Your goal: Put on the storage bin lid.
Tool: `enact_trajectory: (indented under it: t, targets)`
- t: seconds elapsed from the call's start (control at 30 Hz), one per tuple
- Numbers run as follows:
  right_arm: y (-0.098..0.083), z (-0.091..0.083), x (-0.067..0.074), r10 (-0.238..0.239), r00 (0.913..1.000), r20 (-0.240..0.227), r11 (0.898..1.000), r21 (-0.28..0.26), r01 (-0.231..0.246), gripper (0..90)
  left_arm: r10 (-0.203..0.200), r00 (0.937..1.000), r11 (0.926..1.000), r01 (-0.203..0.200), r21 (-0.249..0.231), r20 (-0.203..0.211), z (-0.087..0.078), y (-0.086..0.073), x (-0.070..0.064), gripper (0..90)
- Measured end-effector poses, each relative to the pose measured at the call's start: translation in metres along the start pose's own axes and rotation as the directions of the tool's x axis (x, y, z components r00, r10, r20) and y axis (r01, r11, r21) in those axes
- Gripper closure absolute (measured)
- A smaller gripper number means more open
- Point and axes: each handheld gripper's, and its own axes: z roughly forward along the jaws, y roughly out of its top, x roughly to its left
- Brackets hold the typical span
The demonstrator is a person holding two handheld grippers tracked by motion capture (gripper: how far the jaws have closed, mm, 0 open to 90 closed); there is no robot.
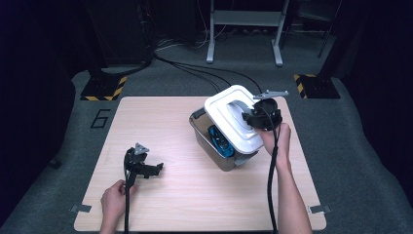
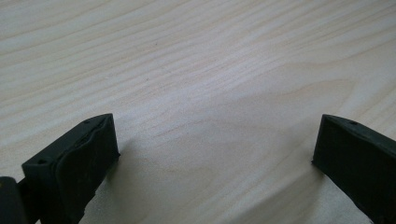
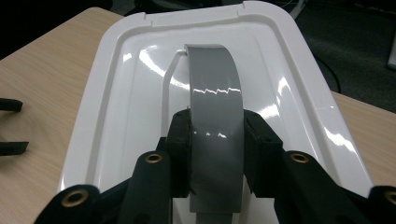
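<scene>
Wood table (image 1: 185, 190) is clear around the bin (image 1: 214, 148). Your right gripper (image 3: 217, 140) is clamped on the lid (image 1: 229, 117) handle (image 3: 215, 84); tilt it and the glossy strip slips. Left gripper (image 1: 146, 168) sits apart, idle.

Lid (image 3: 140, 84): white plastic, smooth and glossy, with bright highlights across the centre of the right gripper view; handle (image 3: 215, 116): grey plastic, equally glossy; box (image 1: 207, 139), at centre of the high view: translucent greyish plastic; table (image 2: 196, 70): pale wood-grain surface, smooth and matt; right gripper (image 3: 217, 149) pads: black, matt, rubber-like, with brass-coloured fasteners; floor (image 1: 350, 126), at right of the high view: grey carpet, matt.
</scene>
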Motion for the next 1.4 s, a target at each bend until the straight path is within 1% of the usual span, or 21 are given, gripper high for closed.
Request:
enact_trajectory:
  t: [0.03, 0.07, 0.23, 0.27, 0.3, 0.33, 0.37, 0.53, 0.67, 0.8, 0.87, 0.9, 0.93, 0.97, 1.0, 1.03, 1.13, 1.2, 1.27, 1.33, 1.4]
  targets:
    - [0.0, 0.005, 0.003, -0.007, 0.9999, -0.01, 1.0, 0.007, 0.007, 66.8, -0.004, 1.0, 1.0, 0.004, -0.003, -0.001, 0.0, 0.0, 0.0, 0.0]
    - [0.0, 0.007, 0.004, -0.001, 0.9999, -0.012, 1.0, 0.011, 0.001, 66.8, 0.016, 0.9999, 0.9998, -0.016, 0.013, 0.002, -0.001, 0.0, 0.001, 0.0]
    - [-0.001, 0.019, 0.009, -0.005, 0.9994, -0.034, 1.0, 0.025, 0.006, 66.7, 0.016, 0.9999, 0.9998, -0.016, 0.013, 0.002, -0.001, 0.0, 0.001, 0.0]
    - [-0.002, 0.022, 0.011, 0.003, 0.9992, -0.04, 1.0, 0.029, -0.001, 66.7, -0.005, 1.0, 1.0, 0.005, -0.004, 0.0, 0.0, 0.0, 0.0, 0.0]
    - [-0.002, 0.024, 0.012, 0.007, 0.9991, -0.041, 0.999, 0.032, -0.005, 66.7, 0.009, 1.0, 0.9999, -0.009, 0.007, 0.001, 0.0, 0.0, 0.001, 0.0]
    - [-0.002, 0.027, 0.013, 0.011, 0.999, -0.044, 0.999, 0.037, -0.01, 66.7, 0.004, 1.0, 1.0, -0.004, 0.003, 0.0, 0.0, 0.0, 0.0, 0.0]
    - [-0.003, 0.03, 0.013, 0.001, 0.9988, -0.048, 0.999, 0.044, 0.001, 66.7, 0.002, 1.0, 1.0, -0.002, 0.002, 0.0, 0.0, 0.0, 0.0, 0.0]
    - [-0.005, 0.043, 0.016, 0.025, 0.9978, -0.062, 0.998, 0.067, -0.021, 66.7, 0.002, 1.0, 1.0, -0.002, 0.002, 0.0, 0.0, 0.0, 0.0, 0.0]
    - [-0.006, 0.05, 0.017, 0.015, 0.9971, -0.075, 0.997, 0.072, -0.01, 66.7, 0.002, 1.0, 1.0, -0.002, 0.002, 0.0, 0.0, 0.0, 0.0, 0.0]
    - [-0.009, 0.06, 0.02, 0.021, 0.996, -0.087, 0.996, 0.094, -0.013, 66.7, 0.002, 1.0, 1.0, -0.002, 0.001, 0.0, 0.0, 0.0, 0.0, 0.0]
    - [-0.01, 0.062, 0.02, 0.022, 0.9958, -0.089, 0.995, 0.096, -0.013, 66.7, 0.001, 1.0, 1.0, -0.001, 0.001, 0.0, 0.0, 0.0, 0.0, 0.0]
    - [-0.012, 0.064, 0.021, 0.037, 0.9948, -0.094, 0.995, 0.096, -0.028, 66.6, 0.002, 1.0, 1.0, -0.002, 0.001, 0.0, 0.0, 0.0, 0.0, 0.0]
    - [-0.012, 0.064, 0.021, 0.037, 0.9948, -0.094, 0.995, 0.096, -0.028, 66.6, 0.002, 1.0, 1.0, -0.002, 0.001, 0.0, 0.0, 0.0, 0.0, 0.0]
    - [-0.012, 0.065, 0.021, 0.024, 0.995, -0.097, 0.995, 0.098, -0.015, 66.6, 0.002, 1.0, 1.0, -0.002, 0.001, 0.0, 0.0, 0.0, 0.0, 0.0]
    - [-0.014, 0.065, 0.022, 0.037, 0.9943, -0.1, 0.996, 0.09, -0.028, 66.6, 0.002, 1.0, 1.0, -0.002, 0.001, 0.0, 0.0, 0.0, 0.0, 0.0]
    - [-0.014, 0.065, 0.022, 0.021, 0.9943, -0.104, 0.996, 0.093, -0.012, 66.6, 0.002, 1.0, 1.0, -0.002, 0.001, 0.0, 0.0, 0.0, 0.0, 0.0]
    - [-0.015, 0.066, 0.025, 0.031, 0.9945, -0.1, 0.994, 0.103, -0.021, 66.6, 0.002, 1.0, 1.0, -0.002, 0.001, 0.0, 0.0, 0.0, 0.0, 0.0]
    - [-0.016, 0.067, 0.026, 0.018, 0.9947, -0.101, 0.995, 0.102, -0.008, 66.5, 0.002, 1.0, 1.0, -0.002, 0.001, 0.0, 0.0, 0.0, 0.0, 0.0]
    - [-0.016, 0.067, 0.027, 0.025, 0.9947, -0.1, 0.995, 0.103, -0.014, 66.4, 0.002, 1.0, 1.0, -0.002, 0.001, 0.0, 0.0, 0.0, 0.0, 0.0]
    - [-0.018, 0.067, 0.027, 0.012, 0.9945, -0.104, 0.995, 0.102, -0.002, 65.9, 0.002, 1.0, 1.0, -0.002, 0.001, 0.0, 0.0, 0.0, 0.0, 0.0]
    - [-0.018, 0.067, 0.026, 0.019, 0.9939, -0.109, 0.995, 0.098, -0.008, 65.0, 0.002, 1.0, 1.0, -0.002, 0.001, 0.0, 0.0, 0.0, 0.0, 0.0]
